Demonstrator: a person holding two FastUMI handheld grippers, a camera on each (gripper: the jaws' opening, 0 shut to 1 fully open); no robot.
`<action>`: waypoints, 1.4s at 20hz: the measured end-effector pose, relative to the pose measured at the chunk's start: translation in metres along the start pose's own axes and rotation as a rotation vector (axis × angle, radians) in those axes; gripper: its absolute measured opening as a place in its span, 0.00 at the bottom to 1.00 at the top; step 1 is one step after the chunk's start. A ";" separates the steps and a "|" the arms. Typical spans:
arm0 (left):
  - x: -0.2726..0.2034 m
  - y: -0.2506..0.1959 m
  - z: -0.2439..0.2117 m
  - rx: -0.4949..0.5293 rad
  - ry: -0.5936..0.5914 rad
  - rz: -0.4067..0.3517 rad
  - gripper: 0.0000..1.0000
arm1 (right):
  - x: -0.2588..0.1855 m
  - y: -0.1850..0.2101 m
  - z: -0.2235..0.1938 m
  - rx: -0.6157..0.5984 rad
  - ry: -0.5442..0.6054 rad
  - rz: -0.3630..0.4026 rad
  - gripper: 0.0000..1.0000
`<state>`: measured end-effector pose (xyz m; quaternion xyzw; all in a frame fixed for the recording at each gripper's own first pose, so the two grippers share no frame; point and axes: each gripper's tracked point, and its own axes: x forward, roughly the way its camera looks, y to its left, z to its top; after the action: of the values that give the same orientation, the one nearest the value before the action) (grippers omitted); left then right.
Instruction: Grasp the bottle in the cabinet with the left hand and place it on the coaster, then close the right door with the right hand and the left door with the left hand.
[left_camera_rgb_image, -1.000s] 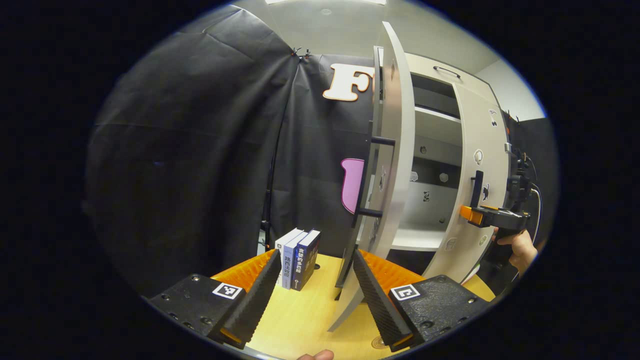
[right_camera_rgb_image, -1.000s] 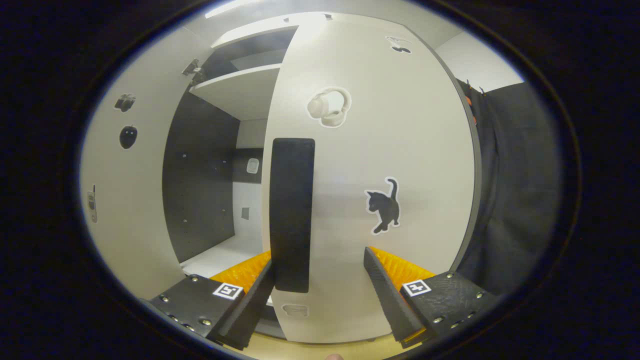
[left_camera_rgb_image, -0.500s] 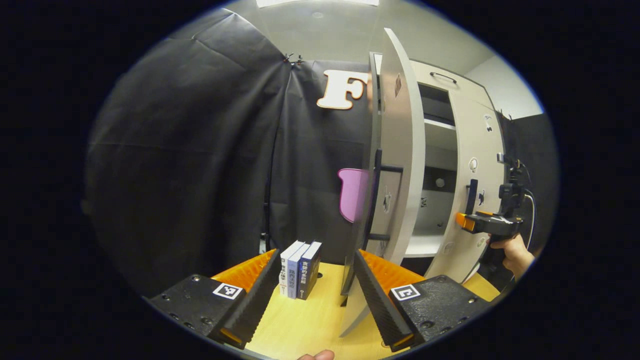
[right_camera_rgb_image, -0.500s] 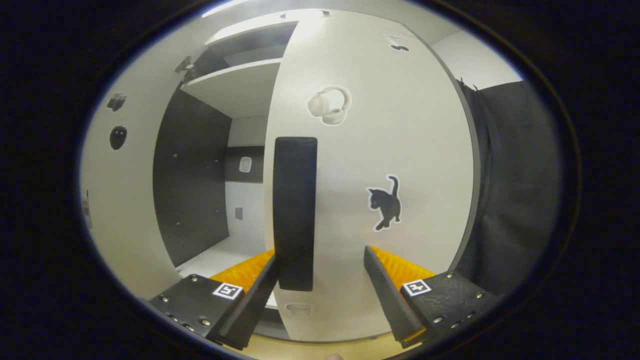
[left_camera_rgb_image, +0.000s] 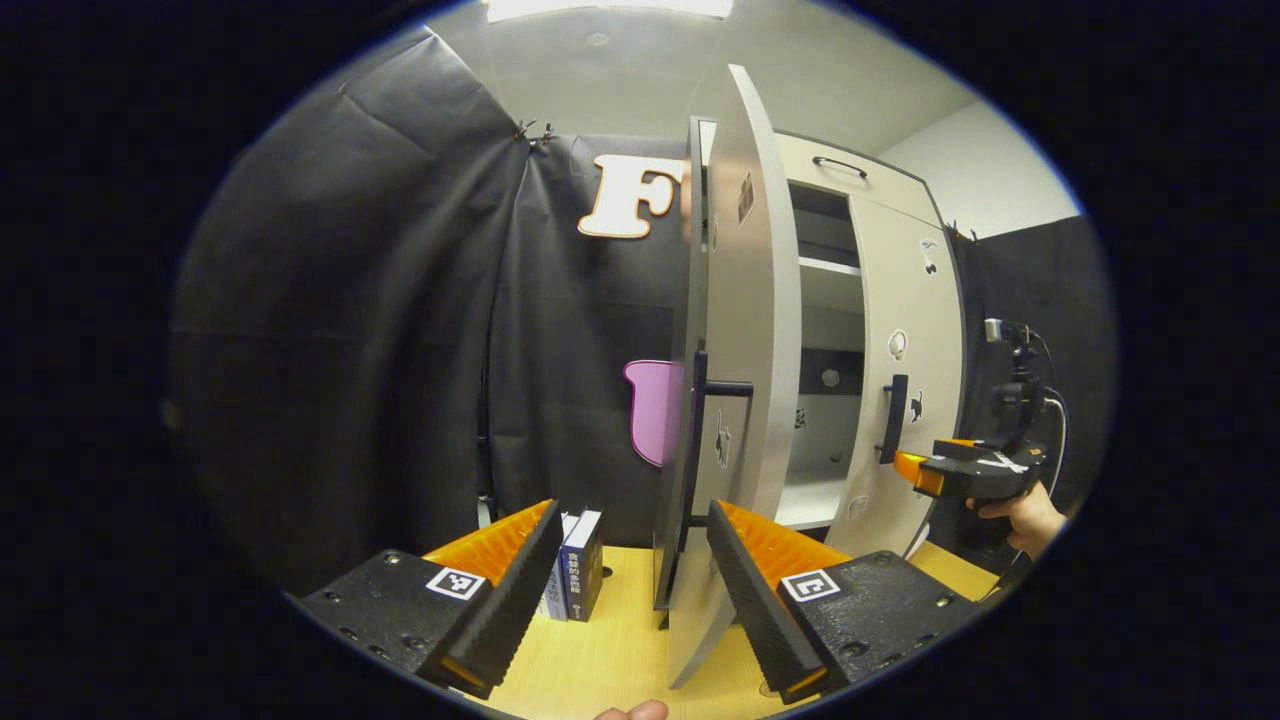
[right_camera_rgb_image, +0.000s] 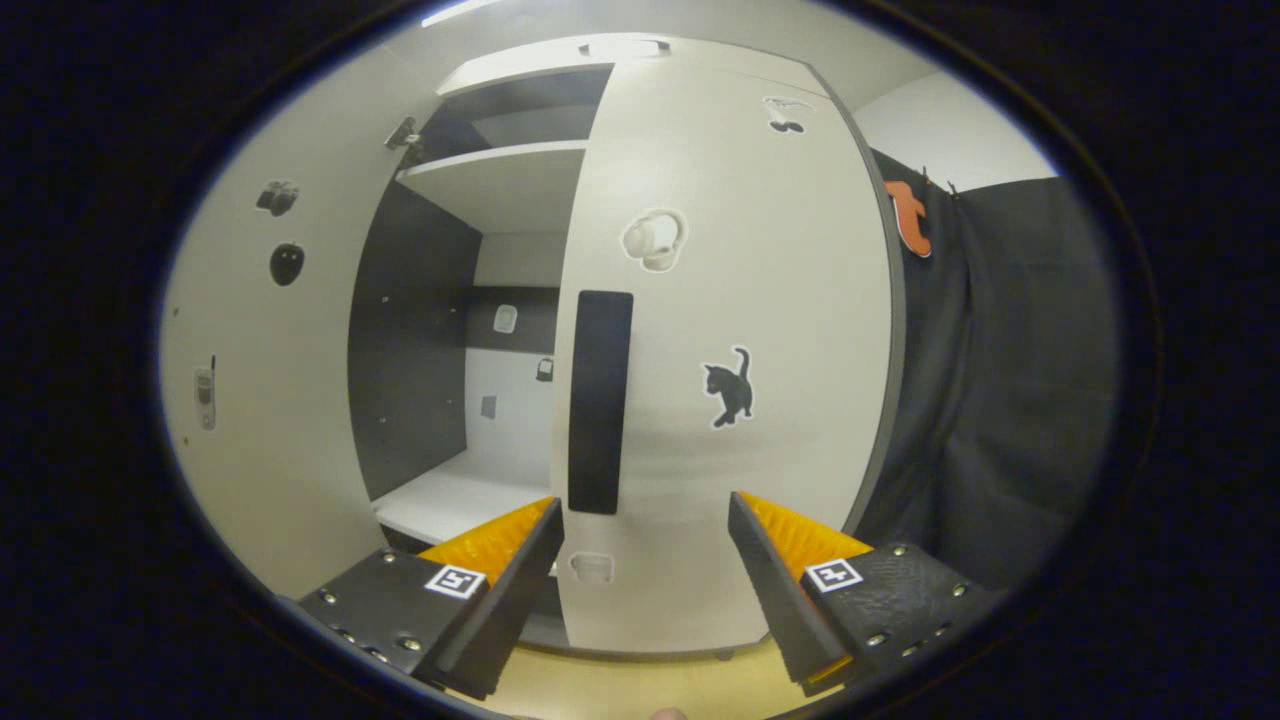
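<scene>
Room: a booth with black cloth walls, a pale ceiling and a yellow wooden table (left_camera_rgb_image: 610, 650).
Cabinet: a tall white cabinet (right_camera_rgb_image: 480, 200) stands on the table, with a shelf up high and a white floor inside.
Left door: the left door (left_camera_rgb_image: 735, 400) swings wide open, edge-on in the left gripper view, at 12 o'clock from that gripper's fingers. It has a black handle (left_camera_rgb_image: 715, 388).
Right door: the right door (right_camera_rgb_image: 740, 330) looks shut or almost shut; I cannot tell which. It has a long black handle (right_camera_rgb_image: 598, 400), a cat sticker (right_camera_rgb_image: 730, 386) and a headphone sticker (right_camera_rgb_image: 652, 238).
Left hand-held gripper: the left hand-held gripper (left_camera_rgb_image: 635, 585) is released, its fingers spread wide with nothing between them. The bottom edge of the left door stands just past them.
Right hand-held gripper: the right hand-held gripper (right_camera_rgb_image: 645, 575) is released too. It hangs just in front of the right door, not touching the handle. In the left gripper view it sits at 3 o'clock, held by a hand (left_camera_rgb_image: 1020, 518).
Books: a few books (left_camera_rgb_image: 575, 565) stand upright on the table at 11 o'clock from the left gripper's fingers.
Bottle: I cannot see where it is.
</scene>
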<state>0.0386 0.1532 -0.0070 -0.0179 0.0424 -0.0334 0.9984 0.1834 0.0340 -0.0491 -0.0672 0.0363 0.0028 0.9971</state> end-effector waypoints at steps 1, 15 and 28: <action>0.004 -0.001 -0.002 -0.006 0.003 -0.006 0.92 | -0.009 -0.001 -0.004 -0.003 0.008 0.001 0.97; 0.023 -0.028 -0.013 -0.075 0.030 -0.141 0.92 | -0.086 -0.018 -0.029 0.043 0.050 0.011 1.00; 0.052 -0.117 -0.024 -0.019 0.044 -0.222 0.92 | -0.109 -0.062 -0.051 0.080 0.091 -0.019 1.00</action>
<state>0.0801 0.0325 -0.0308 -0.0312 0.0623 -0.1437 0.9872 0.0719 -0.0343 -0.0837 -0.0275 0.0811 -0.0114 0.9963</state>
